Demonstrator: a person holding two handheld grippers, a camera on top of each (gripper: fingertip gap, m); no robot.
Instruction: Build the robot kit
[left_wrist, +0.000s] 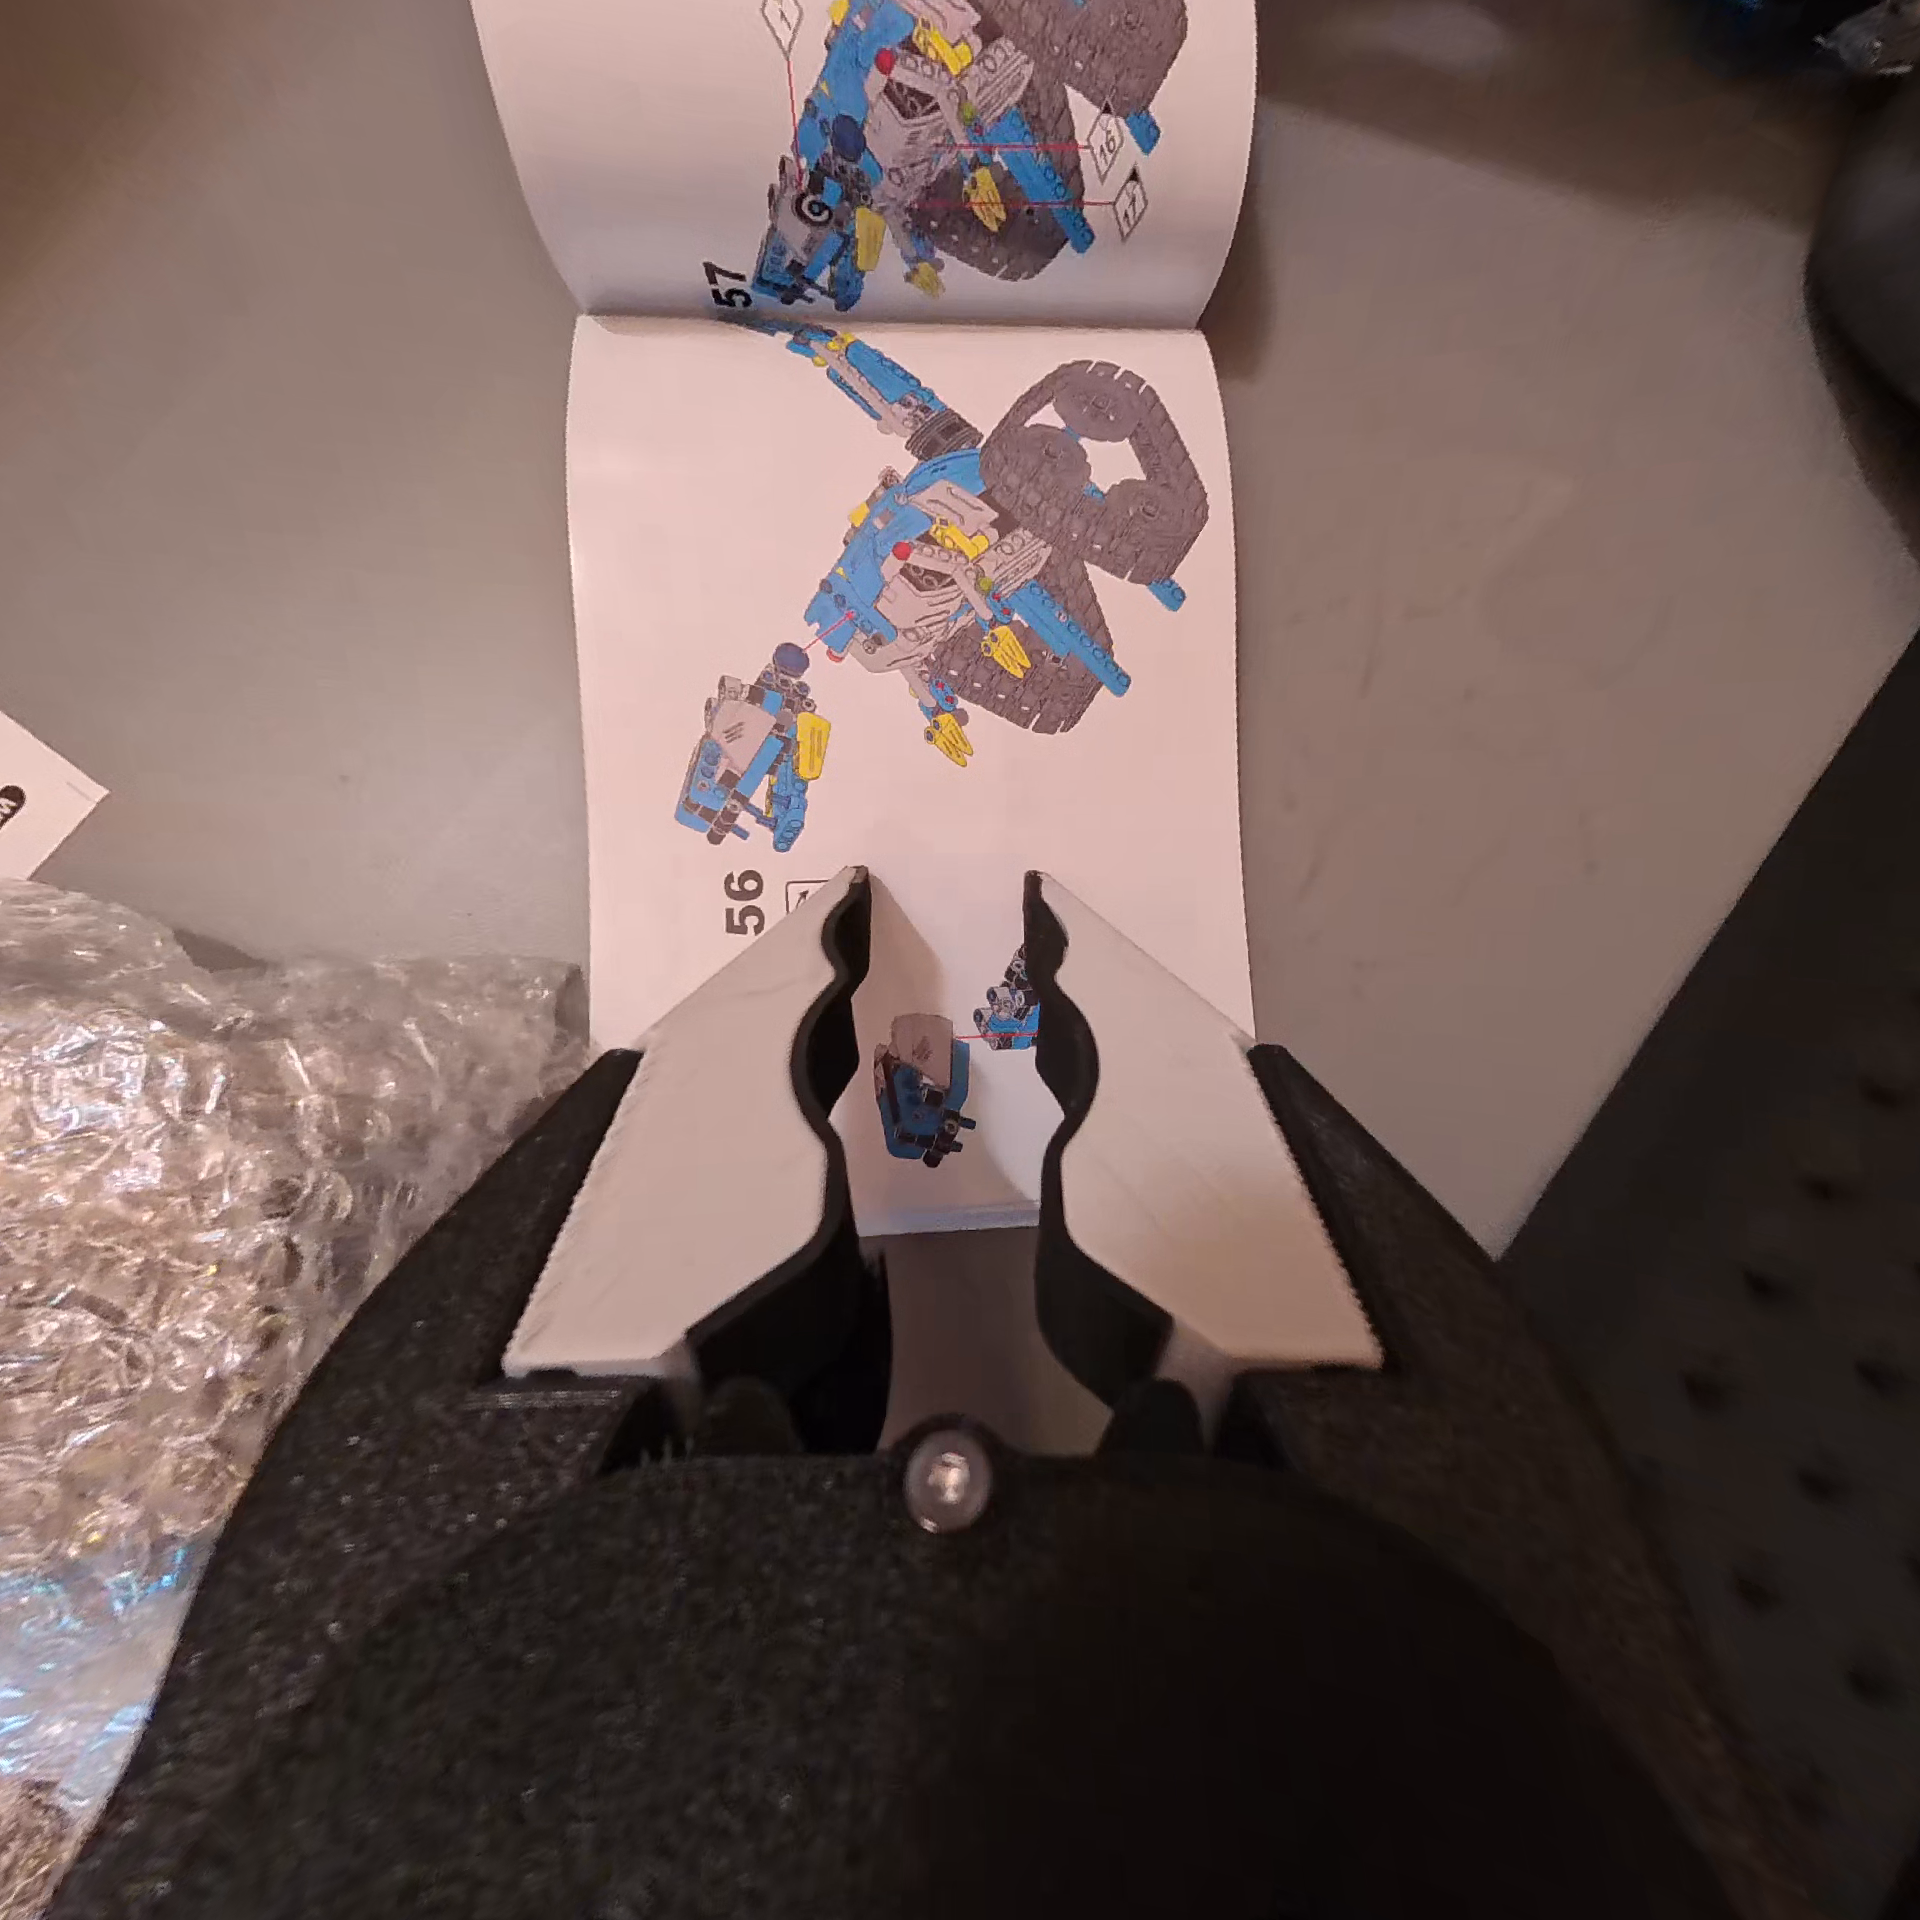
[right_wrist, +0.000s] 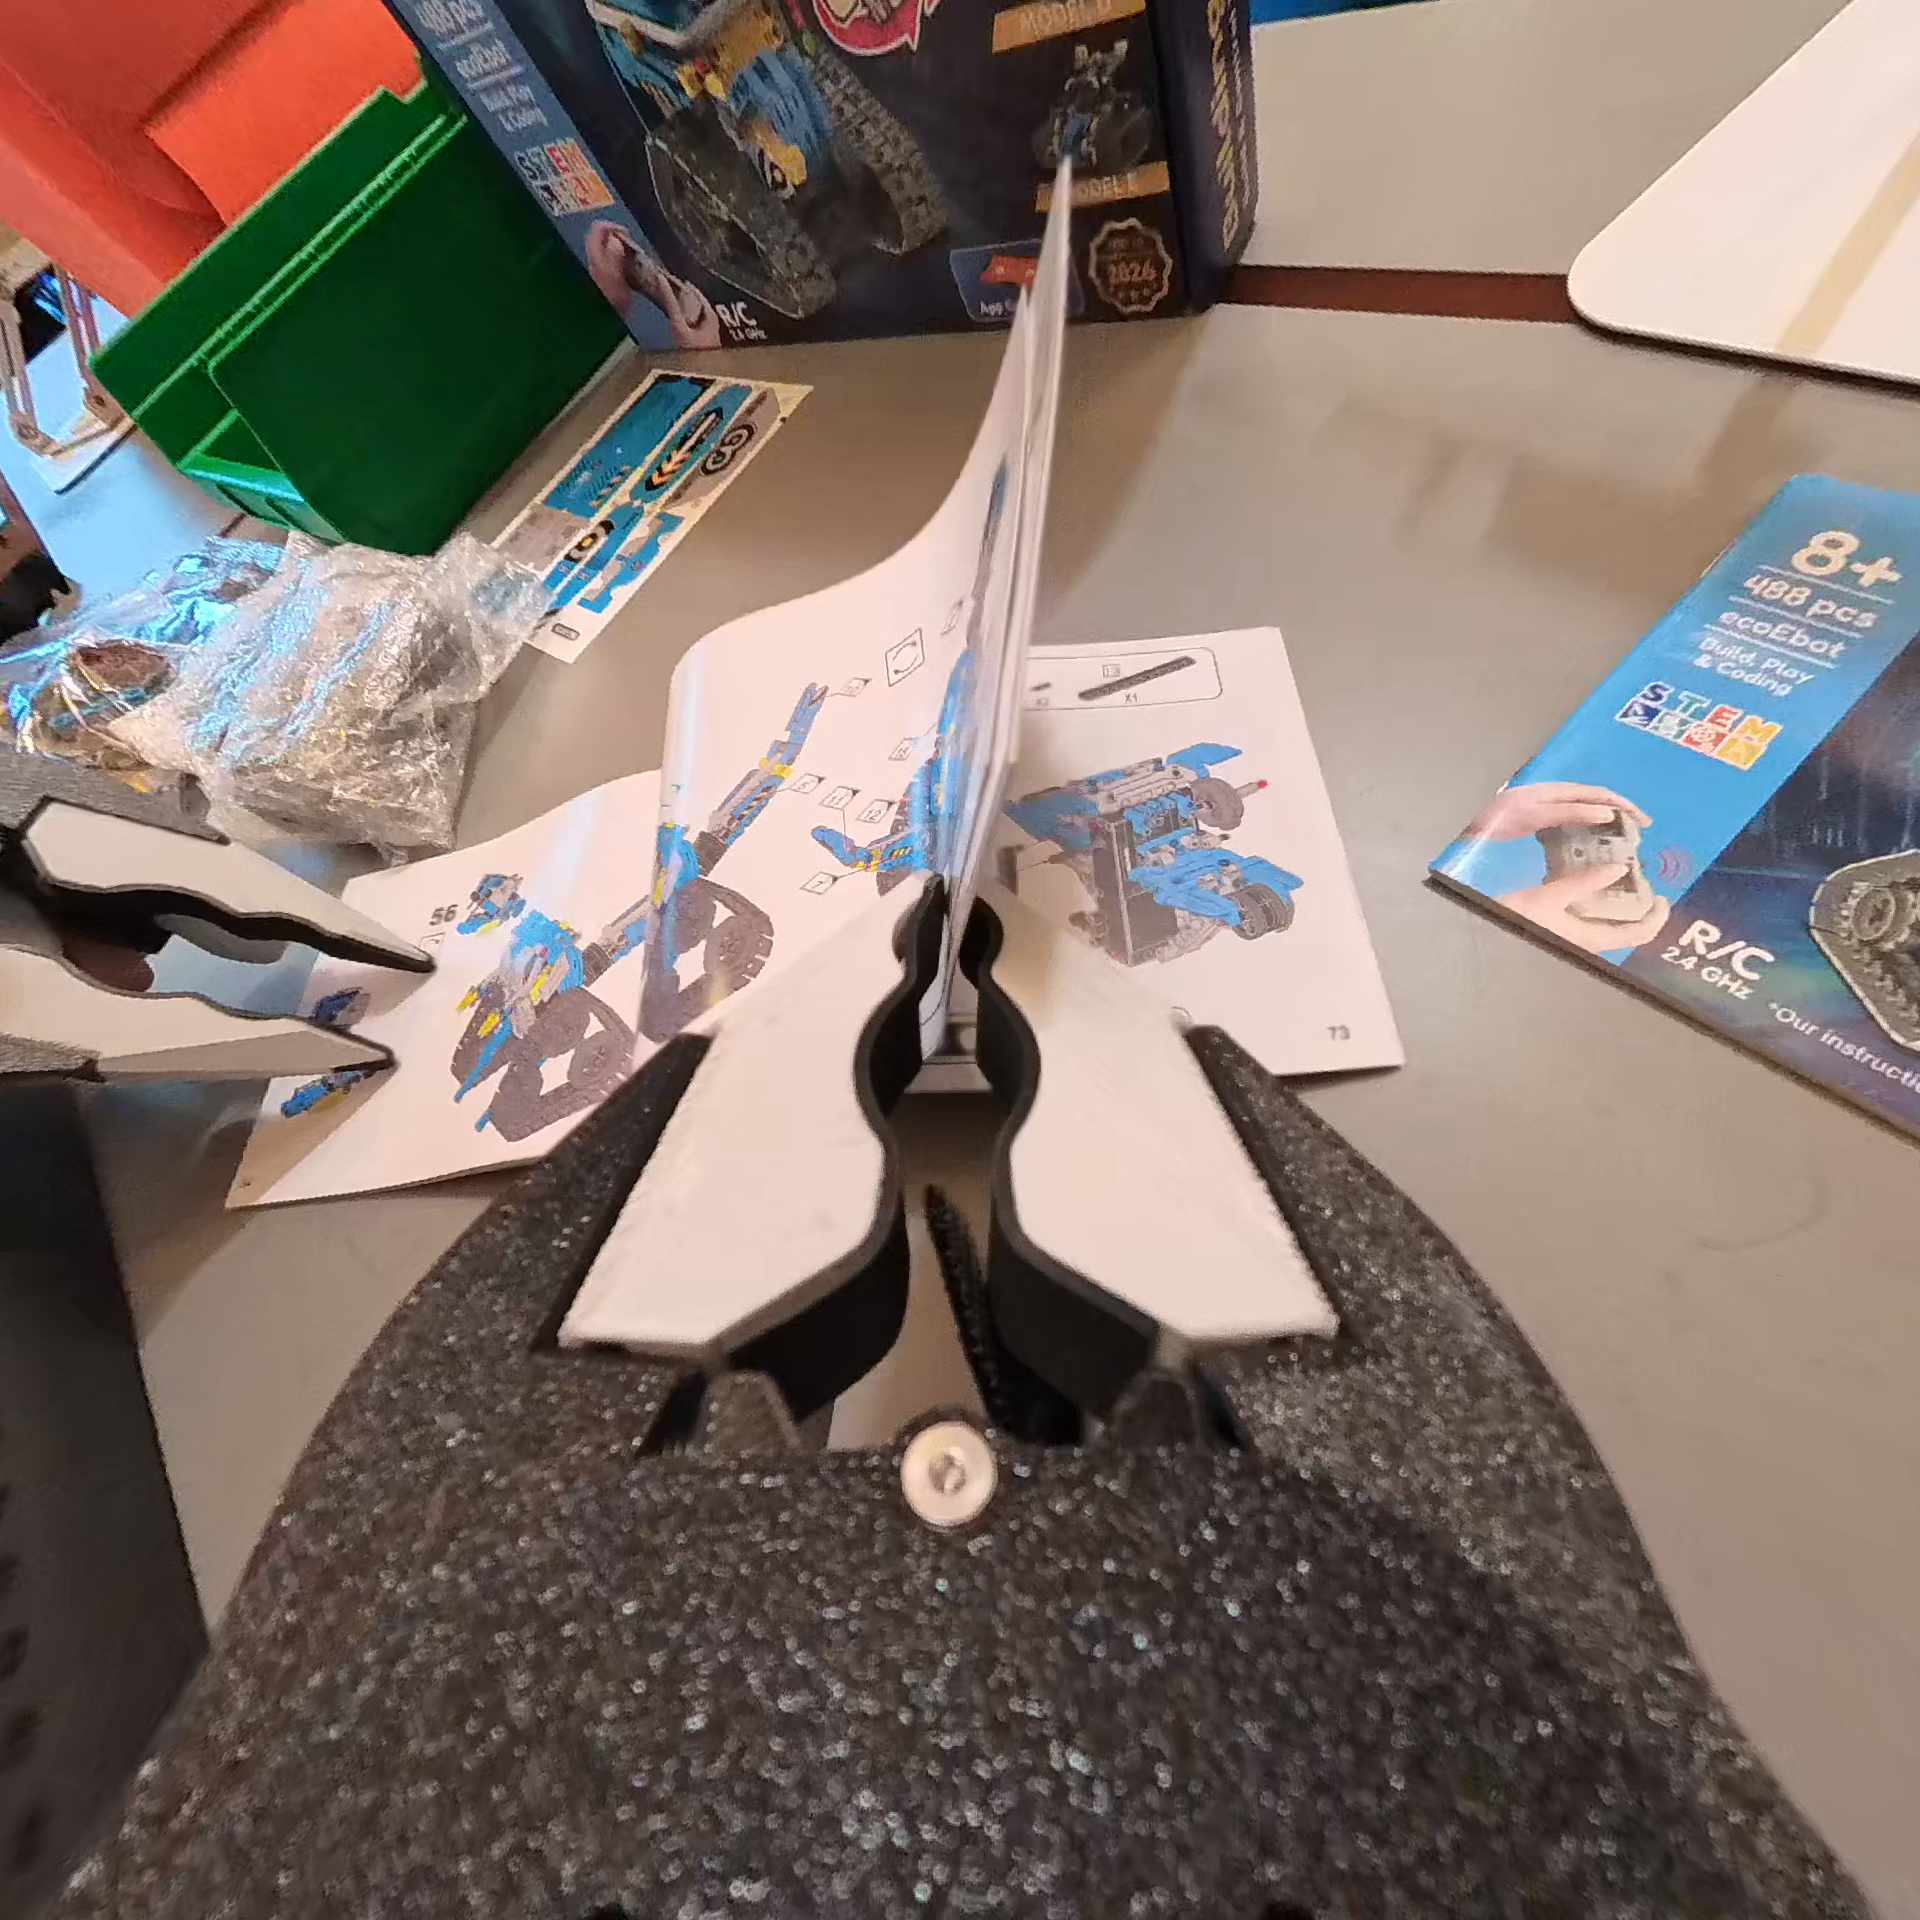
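An open instruction booklet (left_wrist: 904, 644) with drawings of a blue and grey tracked model lies on the grey table. My left gripper (left_wrist: 945, 883) is open, with its tips over the near page, and holds nothing; whether the tips touch the paper I cannot tell. It also shows at the left of the right wrist view (right_wrist: 405, 1013). My right gripper (right_wrist: 951, 899) is shut on a few pages of the booklet (right_wrist: 1023, 540) and holds them upright on edge. The booklet's other pages (right_wrist: 1195, 831) lie flat to either side.
A bag of clear plastic wrap with parts (right_wrist: 281, 686) lies at the left, also in the left wrist view (left_wrist: 208, 1195). A sticker sheet (right_wrist: 644, 488), a green box (right_wrist: 343, 343) and the dark kit box (right_wrist: 883, 156) stand behind. A second blue booklet (right_wrist: 1714, 790) lies at the right. My right fingertips sit around 20 centimeters from my left ones.
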